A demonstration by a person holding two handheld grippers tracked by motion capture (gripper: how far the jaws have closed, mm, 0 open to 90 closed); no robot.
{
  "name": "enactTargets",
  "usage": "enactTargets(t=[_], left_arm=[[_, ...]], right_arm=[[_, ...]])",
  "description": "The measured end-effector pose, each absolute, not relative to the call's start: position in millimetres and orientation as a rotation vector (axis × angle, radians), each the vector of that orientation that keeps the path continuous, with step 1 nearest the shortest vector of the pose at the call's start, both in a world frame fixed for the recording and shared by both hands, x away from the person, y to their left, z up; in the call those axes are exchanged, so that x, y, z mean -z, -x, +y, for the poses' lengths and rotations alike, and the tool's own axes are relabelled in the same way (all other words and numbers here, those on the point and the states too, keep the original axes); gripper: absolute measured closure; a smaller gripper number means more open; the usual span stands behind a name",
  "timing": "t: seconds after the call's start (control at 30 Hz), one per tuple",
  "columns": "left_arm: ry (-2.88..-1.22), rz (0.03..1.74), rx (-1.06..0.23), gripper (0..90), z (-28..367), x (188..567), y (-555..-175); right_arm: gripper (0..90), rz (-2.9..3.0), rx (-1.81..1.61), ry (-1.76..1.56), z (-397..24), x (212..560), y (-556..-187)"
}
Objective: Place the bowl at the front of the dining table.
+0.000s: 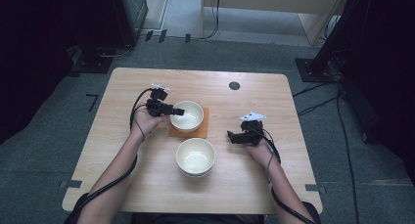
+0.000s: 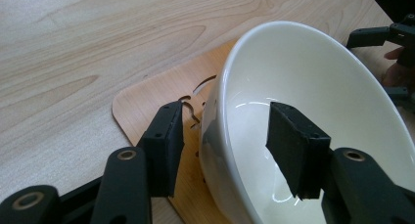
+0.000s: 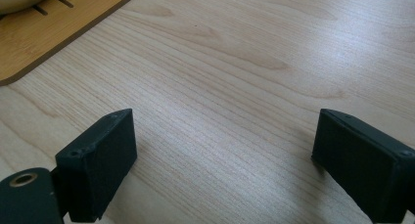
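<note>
A white bowl point(image 1: 188, 115) stands on a thin wooden mat point(image 1: 203, 128) near the table's middle. My left gripper point(image 1: 178, 111) reaches it from the left. In the left gripper view the bowl point(image 2: 303, 72) has its rim between the jaws of that gripper point(image 2: 230, 145), one pad inside and one outside. A gap shows on the outer side, so the jaws are open and not pressing. My right gripper point(image 1: 231, 136) sits to the right of the bowls. Its jaws point(image 3: 225, 155) stand wide open over bare wood.
A stack of white bowls point(image 1: 195, 156) stands just in front of the mat. The wooden table point(image 1: 147, 87) has a dark round hole point(image 1: 234, 85) near its far edge. The mat's corner point(image 3: 54, 33) shows in the right gripper view. Cables trail over the floor around the table.
</note>
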State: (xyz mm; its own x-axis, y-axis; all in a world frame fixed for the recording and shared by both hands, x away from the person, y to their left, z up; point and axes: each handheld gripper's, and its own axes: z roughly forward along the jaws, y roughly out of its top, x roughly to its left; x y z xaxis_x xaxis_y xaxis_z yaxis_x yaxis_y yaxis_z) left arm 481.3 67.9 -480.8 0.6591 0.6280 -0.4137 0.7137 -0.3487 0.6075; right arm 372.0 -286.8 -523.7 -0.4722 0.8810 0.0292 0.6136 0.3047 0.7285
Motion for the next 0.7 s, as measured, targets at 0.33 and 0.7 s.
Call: enactTargets(t=[0.33,0.7], left_arm=[[-2.079,1.03,0.163,40.2,67.0,474.0,-476.9],[-2.101,1.04,0.134,38.7,69.7,466.0,-470.7]], right_arm=[[8.5,2.205,-0.978,-1.329,-286.9,523.9,-371.6],[8.5,2.205,-0.978,-1.329,-286.9,523.9,-371.5]])
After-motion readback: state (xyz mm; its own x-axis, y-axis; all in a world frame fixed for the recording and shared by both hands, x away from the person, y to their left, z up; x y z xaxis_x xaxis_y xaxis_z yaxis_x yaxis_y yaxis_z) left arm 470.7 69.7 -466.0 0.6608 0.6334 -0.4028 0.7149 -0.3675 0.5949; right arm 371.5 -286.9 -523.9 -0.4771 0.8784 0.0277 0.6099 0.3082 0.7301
